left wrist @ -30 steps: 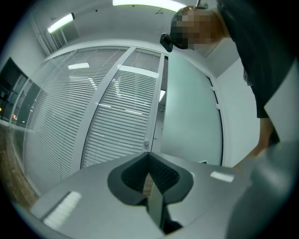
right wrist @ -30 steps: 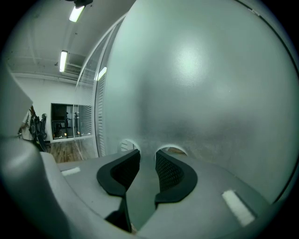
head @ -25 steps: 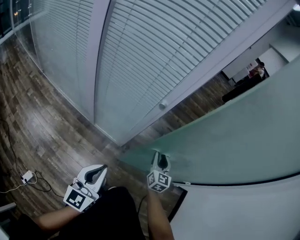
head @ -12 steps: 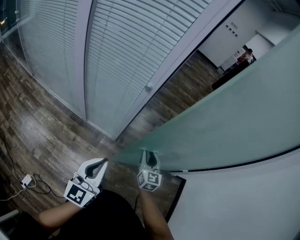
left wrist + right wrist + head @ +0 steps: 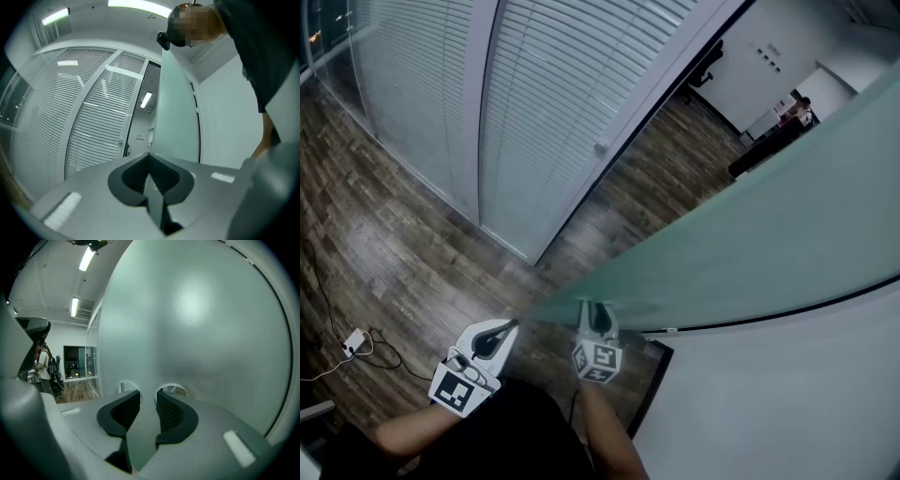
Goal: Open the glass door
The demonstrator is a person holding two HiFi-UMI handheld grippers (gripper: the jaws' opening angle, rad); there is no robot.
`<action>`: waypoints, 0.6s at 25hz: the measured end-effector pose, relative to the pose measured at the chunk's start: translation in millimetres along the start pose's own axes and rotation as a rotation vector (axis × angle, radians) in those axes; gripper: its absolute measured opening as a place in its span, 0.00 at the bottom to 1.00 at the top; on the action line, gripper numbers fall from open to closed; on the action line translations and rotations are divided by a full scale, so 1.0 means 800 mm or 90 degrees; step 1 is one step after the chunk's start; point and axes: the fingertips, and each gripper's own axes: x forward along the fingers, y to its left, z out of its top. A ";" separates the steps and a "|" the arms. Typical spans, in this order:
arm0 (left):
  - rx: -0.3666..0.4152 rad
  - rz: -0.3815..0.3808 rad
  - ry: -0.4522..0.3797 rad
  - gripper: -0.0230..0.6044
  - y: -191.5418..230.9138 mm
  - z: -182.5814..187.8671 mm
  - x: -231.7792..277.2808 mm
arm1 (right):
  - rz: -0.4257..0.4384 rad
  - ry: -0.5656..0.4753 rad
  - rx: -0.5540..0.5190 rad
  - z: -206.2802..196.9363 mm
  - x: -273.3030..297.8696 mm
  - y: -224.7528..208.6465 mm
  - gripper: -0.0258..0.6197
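Right gripper [image 5: 593, 311] clamps glass door [image 5: 787, 216] edge — floor [image 5: 384, 244] alongside.

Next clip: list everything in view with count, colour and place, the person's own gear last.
glass door: one, frosted pale green, swung out across the right of the head view
blind-covered partitions: two panels, white slats, upper left
floor: one, dark wood planks, left and centre
cable with plug: one, white plug, on the floor at far left
wall: one, white, lower right
distant person: one, too small for detail, upper right
right gripper: one, grey, jaws closed on the glass door's edge
left gripper: one, grey, jaws together, empty, left of the door
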 end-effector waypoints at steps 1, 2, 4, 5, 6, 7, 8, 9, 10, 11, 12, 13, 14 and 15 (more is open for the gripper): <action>-0.005 0.005 0.004 0.04 -0.003 0.003 -0.004 | 0.001 0.000 0.000 0.004 -0.006 0.001 0.21; -0.009 0.008 0.006 0.04 -0.006 0.006 -0.007 | 0.003 0.001 -0.001 0.009 -0.011 0.003 0.21; -0.014 0.009 0.006 0.04 -0.016 0.009 -0.014 | 0.006 0.002 0.000 0.011 -0.023 0.005 0.21; -0.014 0.008 0.006 0.04 -0.022 0.008 -0.018 | 0.007 0.003 0.000 0.007 -0.031 0.007 0.21; -0.014 0.007 0.006 0.04 -0.028 0.005 -0.023 | 0.007 0.005 0.000 0.002 -0.038 0.008 0.21; -0.014 0.005 0.007 0.04 -0.034 0.004 -0.027 | 0.008 0.008 0.000 -0.001 -0.045 0.009 0.21; -0.016 0.002 0.009 0.04 -0.041 0.005 -0.029 | 0.009 0.010 -0.001 -0.002 -0.051 0.010 0.21; -0.017 -0.004 0.011 0.04 -0.049 0.006 -0.032 | 0.010 0.012 -0.002 -0.001 -0.057 0.011 0.21; -0.019 -0.011 0.015 0.04 -0.057 0.007 -0.035 | 0.010 0.012 -0.001 -0.001 -0.063 0.011 0.21; -0.018 -0.019 0.021 0.04 -0.066 0.006 -0.039 | 0.009 0.011 0.000 -0.001 -0.069 0.012 0.21; -0.016 -0.029 0.025 0.04 -0.075 0.004 -0.044 | 0.008 0.009 0.001 -0.002 -0.075 0.013 0.21; -0.014 -0.037 0.028 0.04 -0.083 0.000 -0.049 | 0.007 0.007 0.002 -0.004 -0.081 0.014 0.21; -0.012 -0.043 0.029 0.04 -0.089 -0.003 -0.055 | 0.007 0.006 0.003 -0.008 -0.087 0.015 0.21; -0.011 -0.047 0.029 0.04 -0.095 -0.005 -0.060 | 0.006 0.006 0.004 -0.011 -0.093 0.017 0.21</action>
